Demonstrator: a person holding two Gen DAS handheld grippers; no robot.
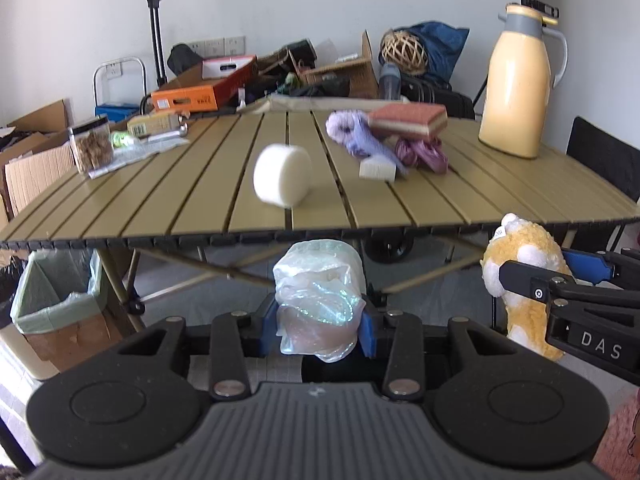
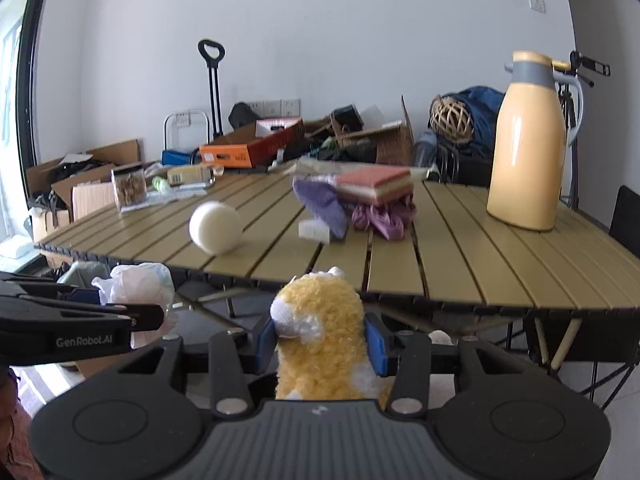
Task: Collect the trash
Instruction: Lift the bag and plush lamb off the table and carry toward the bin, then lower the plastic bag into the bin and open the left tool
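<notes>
Thin, glossy, crinkled plastic bag (image 1: 318,296) is shimmering between the left gripper's (image 1: 318,326) smooth blue pads; fluffy yellow-and-white plush toy (image 2: 320,336) is bulging between the right gripper's (image 2: 322,340) matt black plastic arms. Ahead, the slatted table (image 1: 200,208) is looking satin-smooth.

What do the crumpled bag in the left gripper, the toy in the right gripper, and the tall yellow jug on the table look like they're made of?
The bag looks like thin, glossy, see-through plastic film, creased with a rainbow sheen. The toy is plush: curly yellow and white pile fabric, matte. The jug seems hard and smooth, plastic or coated metal, with soft highlights and a grey collar.
</notes>
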